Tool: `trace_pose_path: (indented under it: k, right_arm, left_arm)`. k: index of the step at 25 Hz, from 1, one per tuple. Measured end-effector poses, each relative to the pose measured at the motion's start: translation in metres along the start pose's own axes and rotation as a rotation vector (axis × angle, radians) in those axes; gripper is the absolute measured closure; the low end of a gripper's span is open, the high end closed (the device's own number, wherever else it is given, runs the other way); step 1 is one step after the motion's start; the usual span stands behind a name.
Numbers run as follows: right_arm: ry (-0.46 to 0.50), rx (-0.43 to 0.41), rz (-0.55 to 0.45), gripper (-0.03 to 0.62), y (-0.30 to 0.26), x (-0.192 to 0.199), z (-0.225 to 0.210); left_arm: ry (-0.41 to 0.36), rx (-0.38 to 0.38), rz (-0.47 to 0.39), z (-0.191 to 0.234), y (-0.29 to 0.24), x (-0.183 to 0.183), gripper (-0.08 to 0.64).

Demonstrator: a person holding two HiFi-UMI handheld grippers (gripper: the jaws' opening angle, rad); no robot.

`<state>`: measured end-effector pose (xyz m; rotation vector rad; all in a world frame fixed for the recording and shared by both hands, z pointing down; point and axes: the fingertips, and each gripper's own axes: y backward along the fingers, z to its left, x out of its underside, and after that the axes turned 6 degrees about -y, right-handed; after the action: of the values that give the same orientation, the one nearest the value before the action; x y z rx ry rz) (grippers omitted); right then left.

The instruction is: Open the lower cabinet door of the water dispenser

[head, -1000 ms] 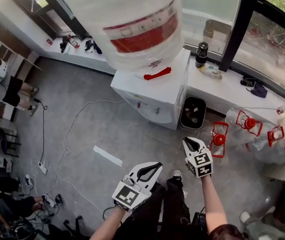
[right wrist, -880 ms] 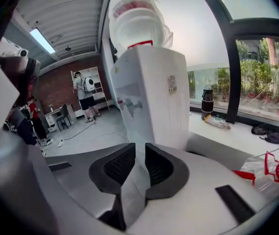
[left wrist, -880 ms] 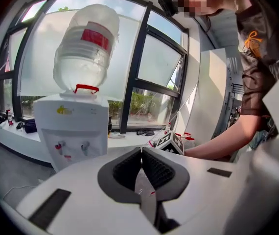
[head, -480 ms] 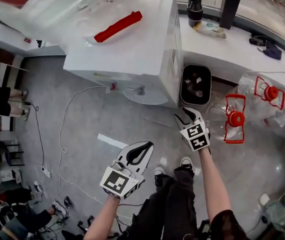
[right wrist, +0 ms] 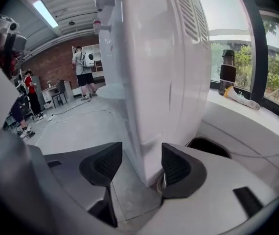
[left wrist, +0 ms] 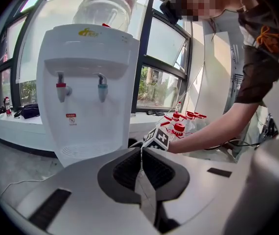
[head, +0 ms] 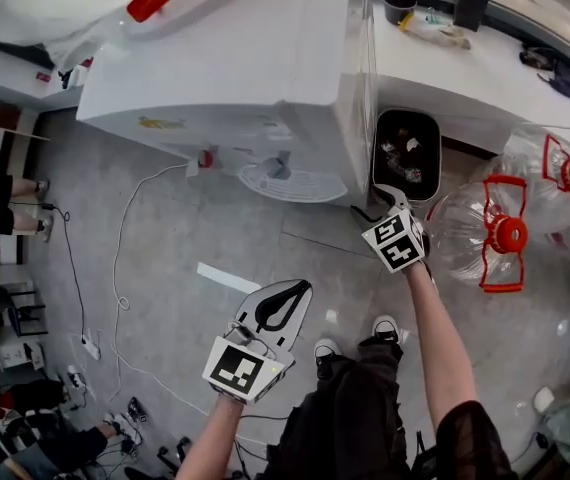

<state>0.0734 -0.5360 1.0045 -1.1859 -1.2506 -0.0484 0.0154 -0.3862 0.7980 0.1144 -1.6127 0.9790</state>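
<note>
The white water dispenser [head: 265,68] stands ahead, with red and blue taps [left wrist: 61,88] and a drip tray [head: 290,183]. Its lower front is hidden behind my left gripper's body in the left gripper view. My right gripper [head: 385,203] is low at the dispenser's front right corner. Its jaws have just been opening, and they are open astride the corner edge [right wrist: 147,155] of the lower body; the pads [right wrist: 176,168] do not press on it. My left gripper [head: 293,290] hangs back over the floor, shut and empty, pads [left wrist: 141,153] together.
A black waste bin [head: 405,153] sits right of the dispenser against the window ledge [head: 485,78]. Water bottles with red handles [head: 500,233] lie at the right. A white cable [head: 115,268] and a tape strip [head: 230,278] lie on the floor. People stand far off [right wrist: 83,67].
Both grippers have sunk towards the floor and the view has closed in on the dispenser. The right gripper has reached the dispenser's front right corner and its jaws have opened.
</note>
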Motion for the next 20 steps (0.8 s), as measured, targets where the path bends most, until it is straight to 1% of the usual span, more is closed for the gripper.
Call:
trace_pose_path:
  k: [4,5,7,10,12,14,15,17,20]
  right_arm:
    - [0.029,0.023,0.011,0.347,-0.012,-0.007,-0.004]
    - [0.025,0.035,0.017,0.347,-0.013,-0.008,-0.006]
    - [0.006,0.051,0.029,0.388,-0.013,-0.009,-0.008]
    - [0.0,0.05,0.057,0.393,-0.015,-0.01,-0.006]
    - [-0.021,0.057,0.074,0.396,-0.013,-0.009,-0.004]
    - [-0.049,0.068,0.07,0.394,-0.011,-0.007,-0.003]
    - [-0.048,0.068,0.07,0.394,-0.009,-0.006,-0.001]
    - [-0.002,0.041,0.085,0.399,-0.005,0.001,0.01]
    - [0.06,-0.059,0.115,0.403,0.002,0.017,0.046]
  left_arm:
    - [0.009,-0.022,0.019,0.009,0.006,0.012,0.54]
    - [0.01,-0.027,0.022,0.011,0.008,0.014,0.54]
    - [0.013,-0.031,0.021,0.013,0.013,0.018,0.54]
    - [0.023,-0.037,0.02,0.013,0.02,0.026,0.54]
    - [0.036,-0.038,0.02,0.012,0.023,0.031,0.54]
    - [0.046,-0.042,0.015,0.012,0.025,0.033,0.54]
    - [0.051,-0.047,0.01,0.013,0.025,0.032,0.54]
    - [0.059,-0.065,0.003,0.017,0.028,0.031,0.54]
    - [0.066,-0.08,0.012,0.019,0.034,0.03,0.54]
